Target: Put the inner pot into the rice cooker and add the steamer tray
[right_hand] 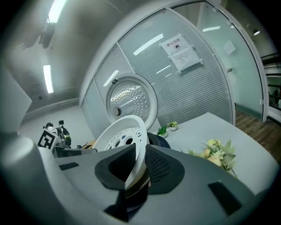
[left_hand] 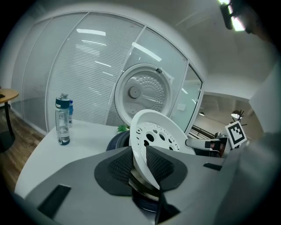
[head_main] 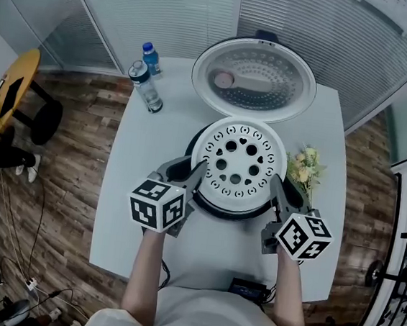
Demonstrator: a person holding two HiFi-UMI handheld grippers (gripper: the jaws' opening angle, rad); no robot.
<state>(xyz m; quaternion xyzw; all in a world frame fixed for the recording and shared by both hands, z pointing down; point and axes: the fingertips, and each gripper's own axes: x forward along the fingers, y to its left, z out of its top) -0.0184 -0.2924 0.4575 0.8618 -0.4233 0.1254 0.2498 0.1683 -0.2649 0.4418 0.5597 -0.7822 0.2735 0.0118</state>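
Over the cooker (head_main: pixel 231 215) sits the tray (head_main: pixel 238 162), about level. The left gripper (head_main: pixel 199 173) clamps the tray's rim at the cooker's left side, and the right gripper (head_main: pixel 278 187) clamps it at the right. Holding opposite edges probably keeps it flat for seating. A metal rim just beneath looks like the pot (left_hand: pixel 141 182), already inside the cooker. The lid (head_main: pixel 254 77) stands open behind.

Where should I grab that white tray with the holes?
By the thin outer rim of the steamer tray, from its left and right sides. It is wide and shallow, so only the edge fits a tool. The left tool and right tool pinch it that way over the rice cooker.
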